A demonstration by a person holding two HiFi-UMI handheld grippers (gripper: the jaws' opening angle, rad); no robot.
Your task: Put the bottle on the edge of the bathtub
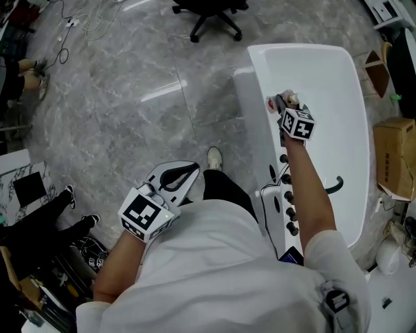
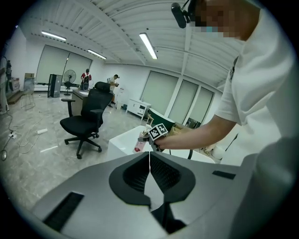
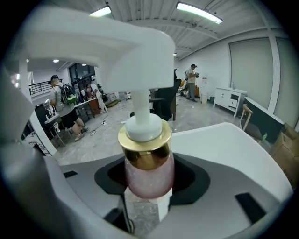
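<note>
A pink pump bottle with a gold collar and a white pump head stands upright between my right gripper's jaws, which are shut on its body. In the head view the right gripper holds the bottle over the near left rim of the white bathtub. Whether its base touches the rim I cannot tell. My left gripper hangs by my hip over the floor, shut and holding nothing. The left gripper view shows the left gripper with its pads pressed together, and the bottle far off at the bathtub.
Black tap knobs and a spout line the tub's near end. A black office chair stands on the marble floor beyond the tub. Cardboard boxes sit right of the tub. Cables and a seated person's feet are far left.
</note>
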